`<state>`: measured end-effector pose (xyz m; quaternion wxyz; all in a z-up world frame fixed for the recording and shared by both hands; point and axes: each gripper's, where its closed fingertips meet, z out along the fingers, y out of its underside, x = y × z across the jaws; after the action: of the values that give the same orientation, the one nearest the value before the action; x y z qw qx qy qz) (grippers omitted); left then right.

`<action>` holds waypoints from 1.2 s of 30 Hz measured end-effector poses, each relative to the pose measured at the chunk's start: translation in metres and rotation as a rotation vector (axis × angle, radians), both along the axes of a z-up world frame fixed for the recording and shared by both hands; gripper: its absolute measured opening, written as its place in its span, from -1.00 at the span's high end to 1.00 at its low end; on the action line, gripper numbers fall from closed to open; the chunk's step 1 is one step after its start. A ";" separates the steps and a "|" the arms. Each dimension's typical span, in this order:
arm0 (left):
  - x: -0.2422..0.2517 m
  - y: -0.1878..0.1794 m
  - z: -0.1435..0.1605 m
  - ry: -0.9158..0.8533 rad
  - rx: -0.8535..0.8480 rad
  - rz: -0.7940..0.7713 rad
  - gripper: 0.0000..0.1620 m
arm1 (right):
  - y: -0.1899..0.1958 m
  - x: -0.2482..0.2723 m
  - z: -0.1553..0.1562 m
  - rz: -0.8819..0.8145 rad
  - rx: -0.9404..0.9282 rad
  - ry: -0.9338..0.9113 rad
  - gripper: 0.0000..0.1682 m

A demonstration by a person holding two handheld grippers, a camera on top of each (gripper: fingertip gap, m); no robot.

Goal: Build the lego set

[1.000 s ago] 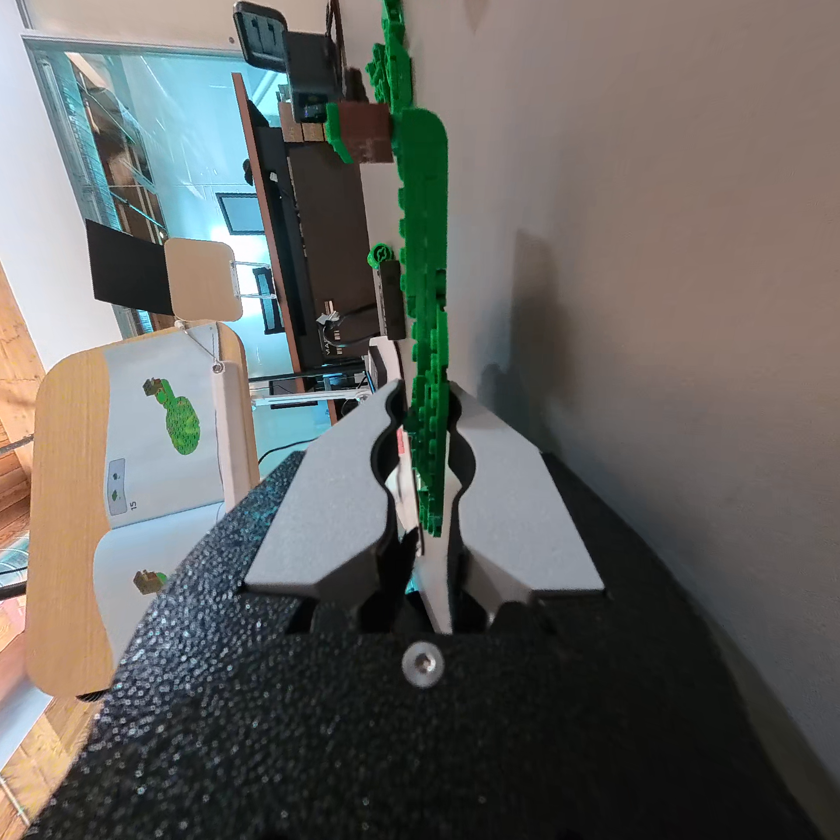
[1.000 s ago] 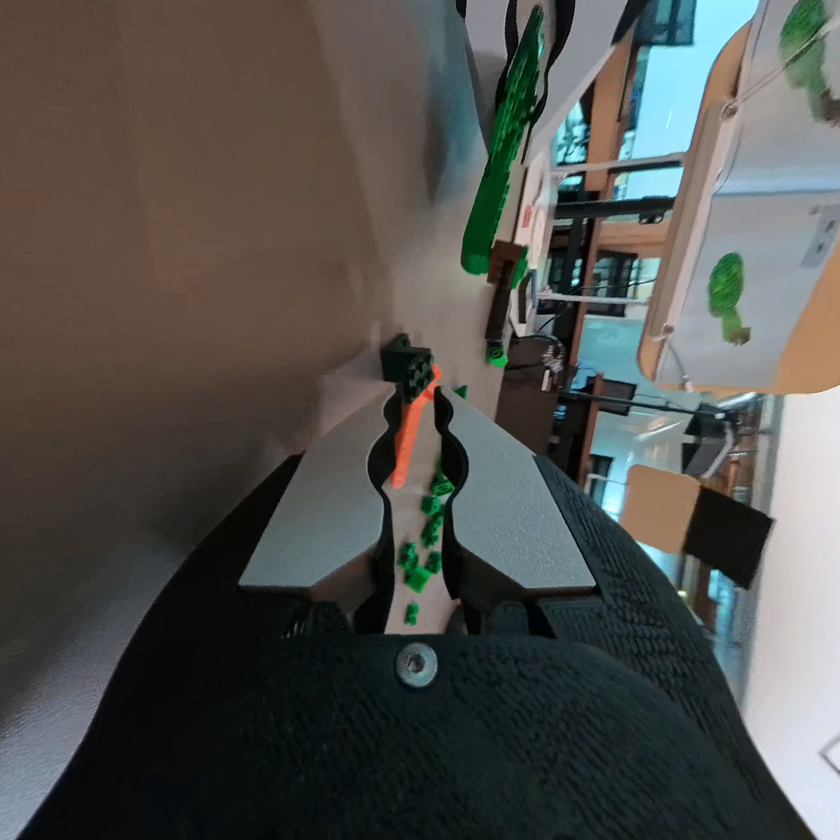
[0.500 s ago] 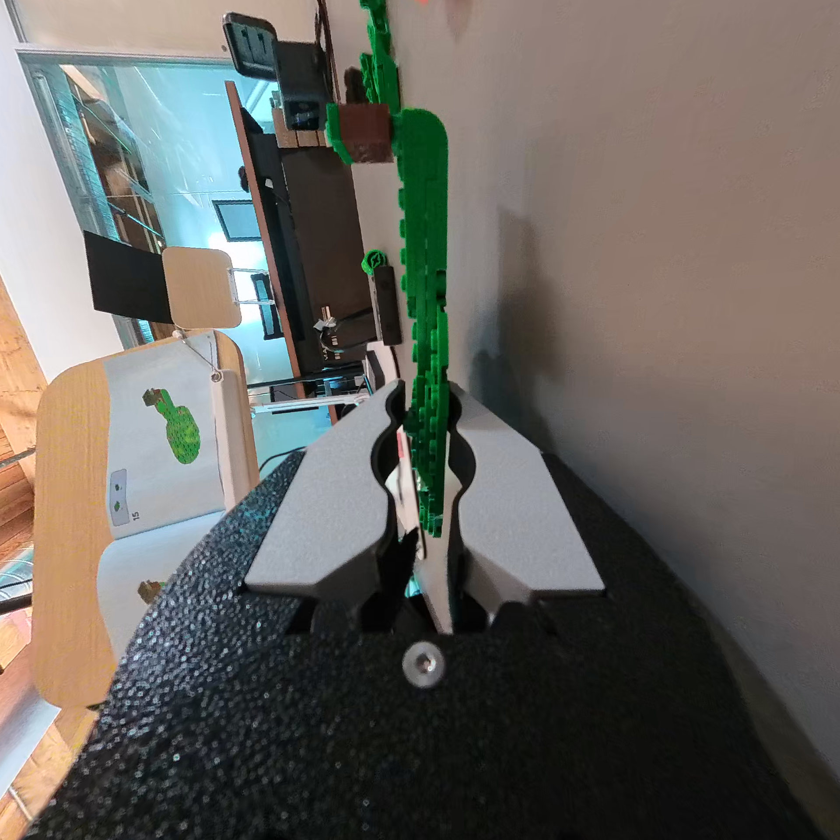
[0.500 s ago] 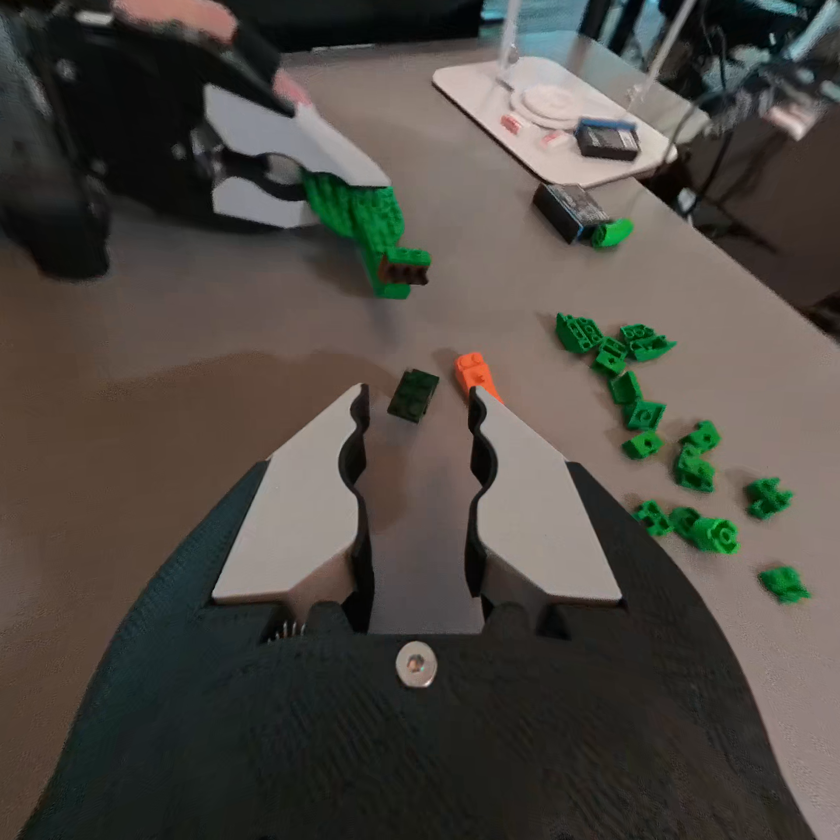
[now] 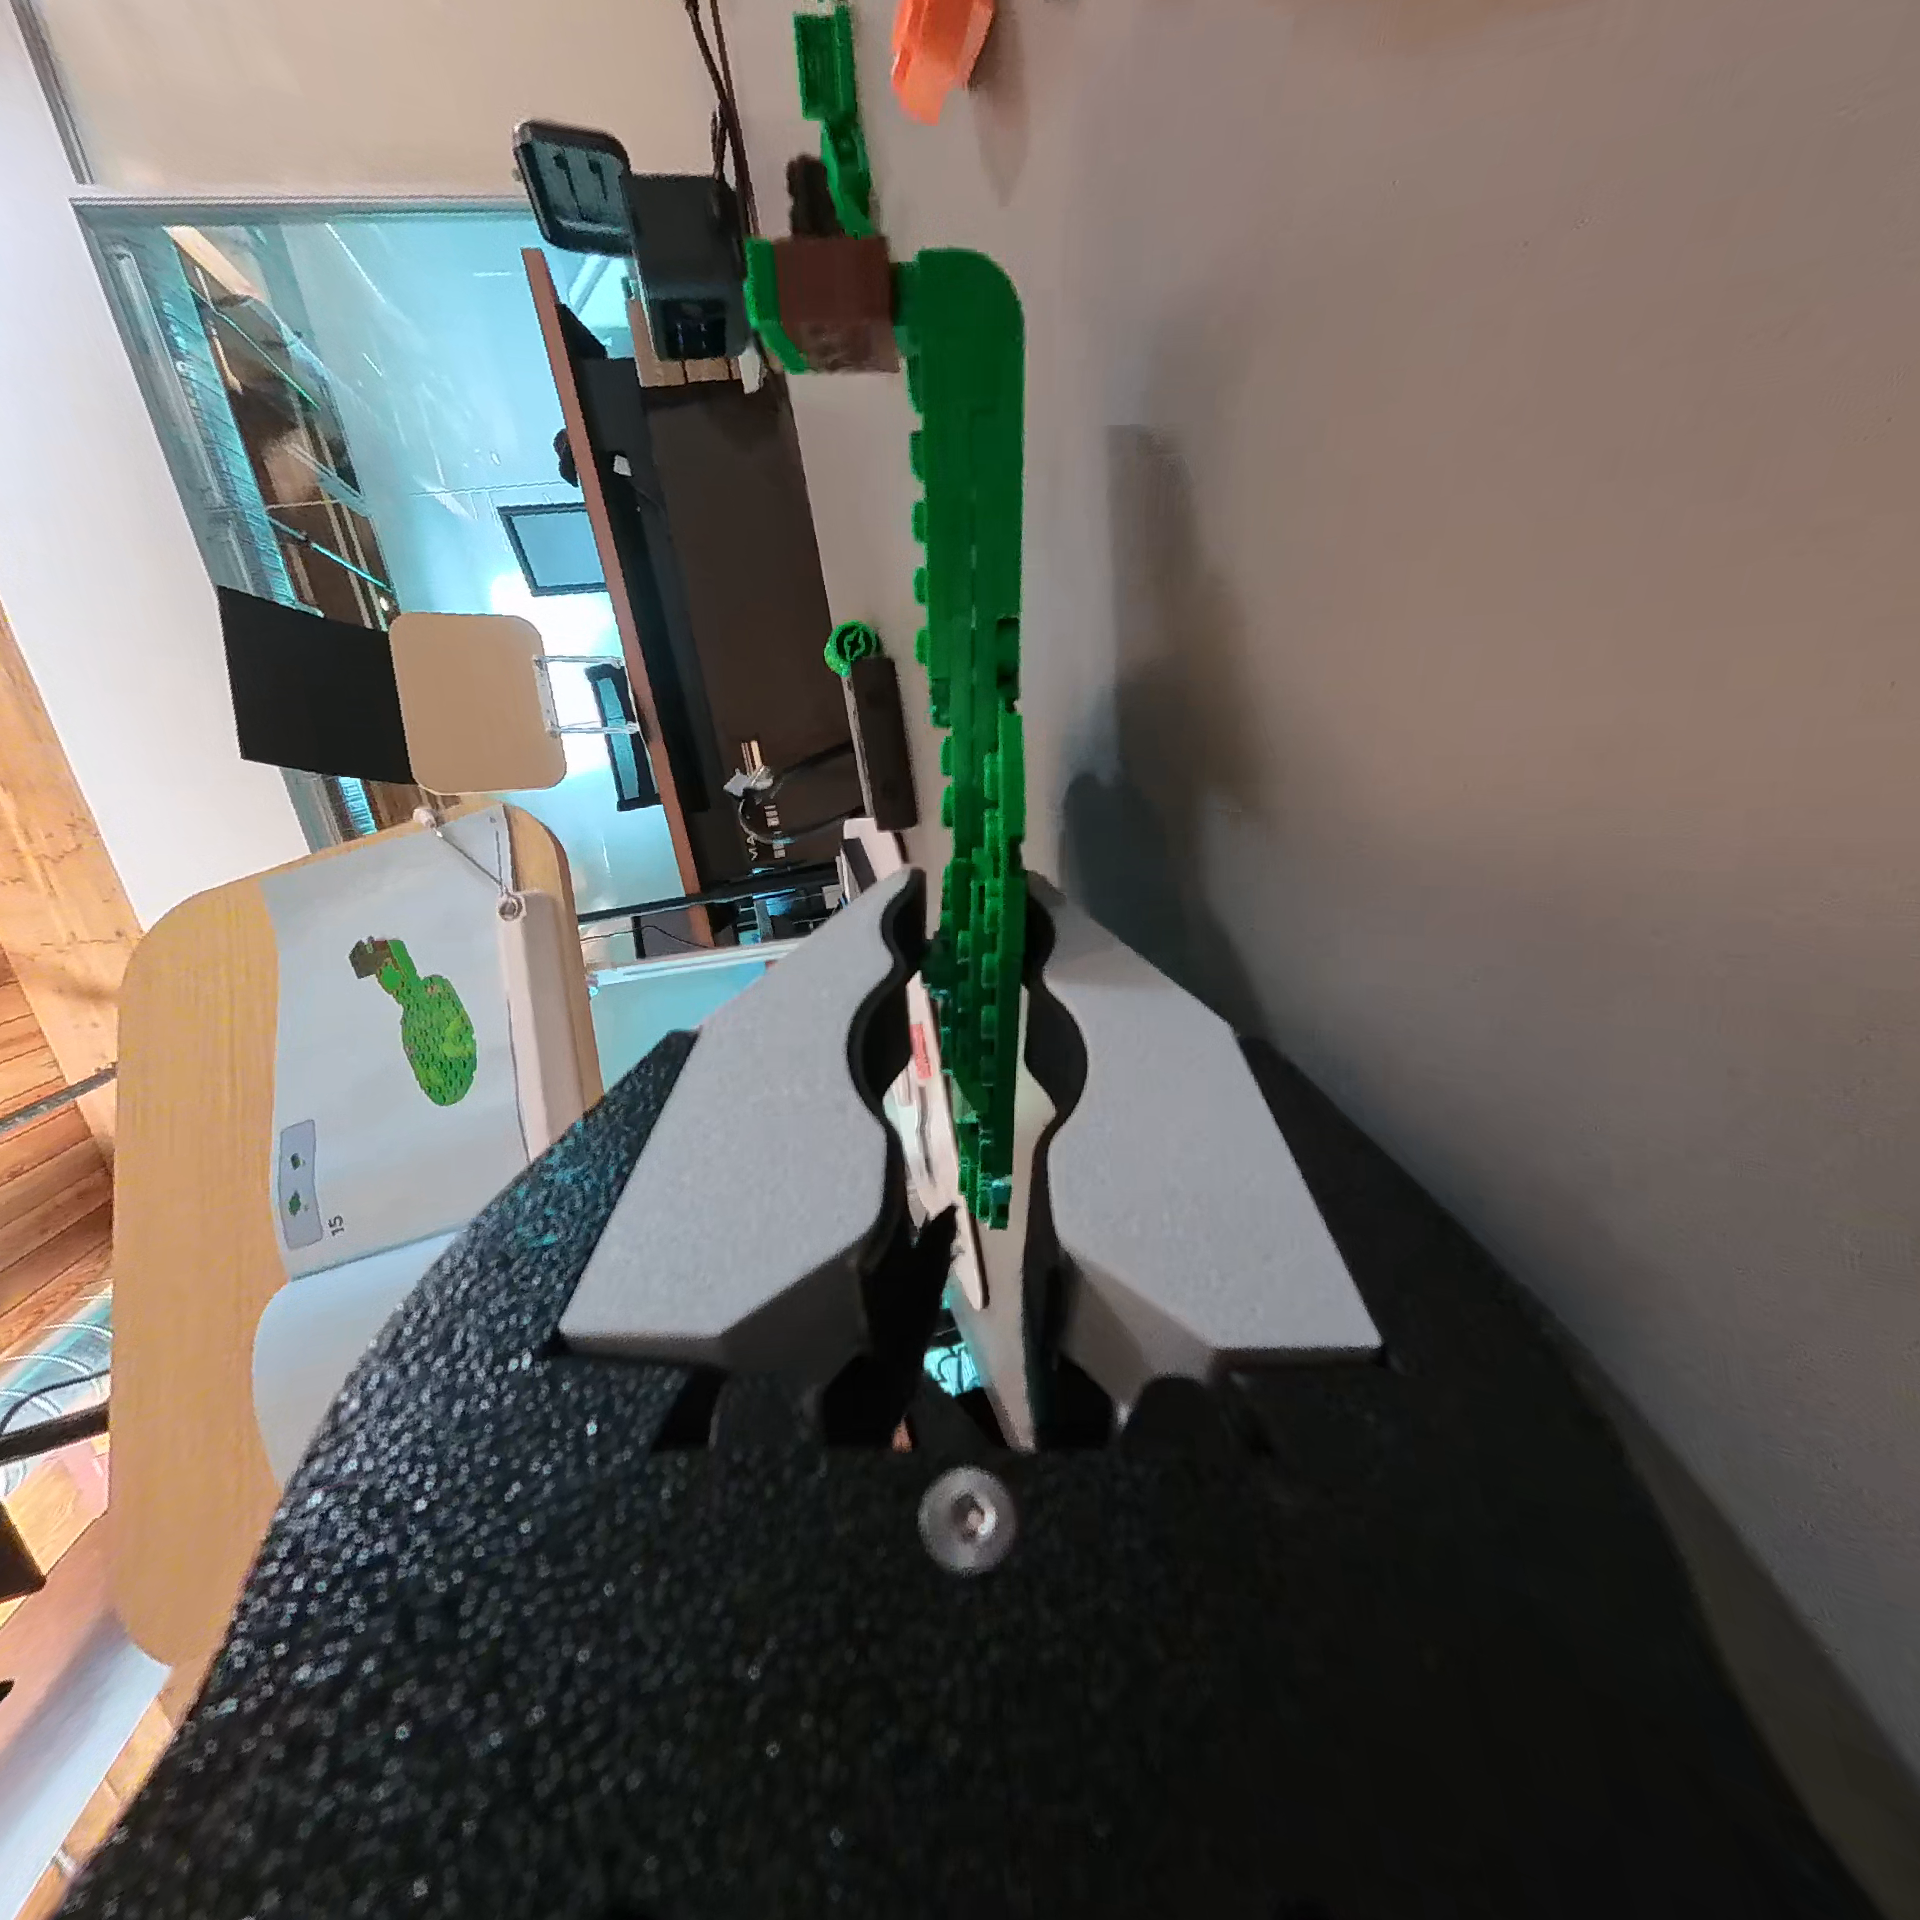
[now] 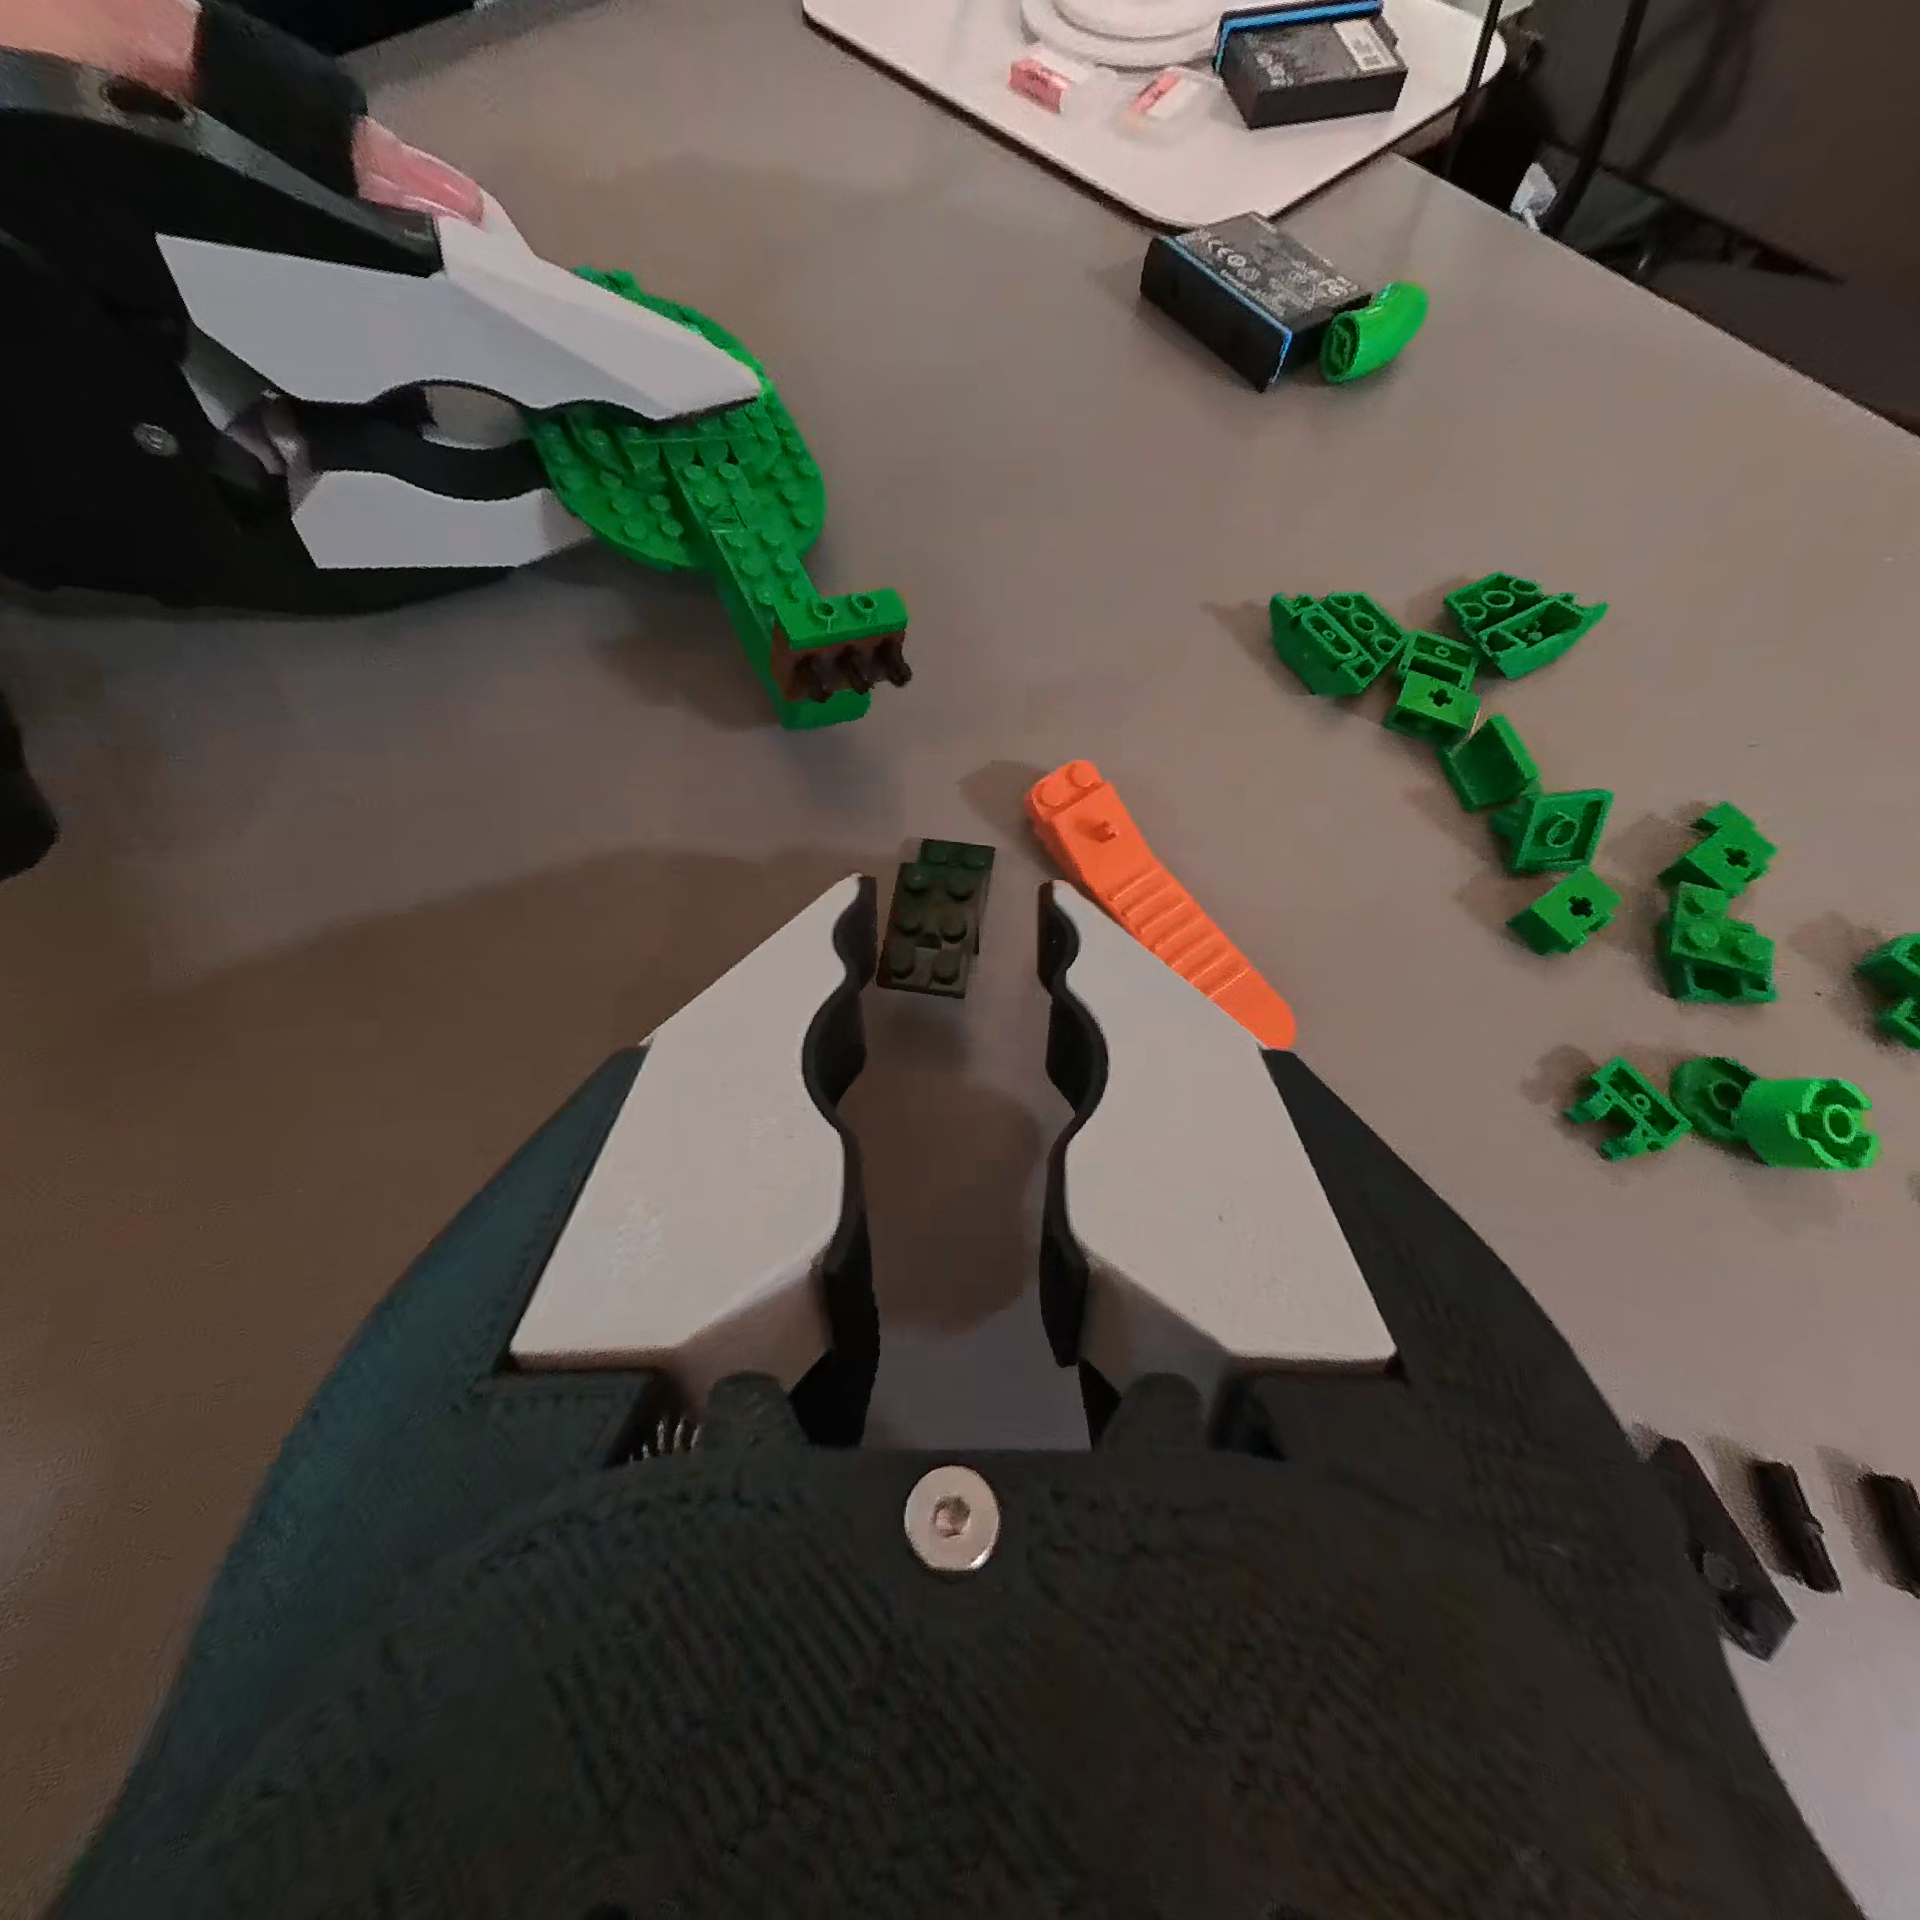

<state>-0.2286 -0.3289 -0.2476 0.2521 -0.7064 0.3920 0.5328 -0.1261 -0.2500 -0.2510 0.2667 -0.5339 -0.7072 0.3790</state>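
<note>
My left gripper (image 5: pixel 977 914) is shut on the flat green lego build (image 5: pixel 971 665), which has a brown block (image 5: pixel 836 301) at its far end. The same build (image 6: pixel 707 488) shows in the right wrist view, held by the left gripper (image 6: pixel 644 457) just above the grey table (image 6: pixel 416 1039). My right gripper (image 6: pixel 951 899) is open and empty. A dark green brick (image 6: pixel 935 920) lies on the table between its fingertips, nearer the left one. An orange brick separator (image 6: pixel 1153 904) lies just right of it.
Several loose green pieces (image 6: pixel 1558 831) lie scattered at the right. A black box (image 6: pixel 1247 291) with a green curved piece (image 6: pixel 1371 332) sits farther back, before a white tray (image 6: pixel 1143 125). An instruction booklet on a wooden stand (image 5: pixel 384 1060) shows in the left wrist view. The grippers' ends are close to 15 cm from one another.
My right gripper has turned from sideways to level, opened, and moved forward until the dark green brick lies between its fingertips. My left gripper still holds the green build, shifted slightly.
</note>
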 end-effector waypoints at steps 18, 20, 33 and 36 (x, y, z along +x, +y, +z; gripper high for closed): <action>0.053 0.025 -0.002 0.090 -0.023 -0.232 0.84 | -0.025 0.021 0.040 0.242 -0.039 0.113 0.82; 0.053 0.024 -0.002 0.093 -0.026 -0.234 0.84 | -0.031 0.021 0.034 0.259 -0.023 0.090 0.82; 0.055 0.025 0.002 0.147 -0.042 -0.232 0.83 | -0.040 0.022 0.025 0.218 0.034 -0.007 0.82; 0.056 0.025 0.002 0.150 -0.043 -0.231 0.84 | -0.040 0.022 0.021 0.204 0.037 -0.026 0.81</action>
<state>-0.1730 -0.3035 -0.2451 0.2668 -0.6200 0.4996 0.5430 -0.1044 -0.2901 -0.2295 0.2274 -0.4589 -0.7681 0.3843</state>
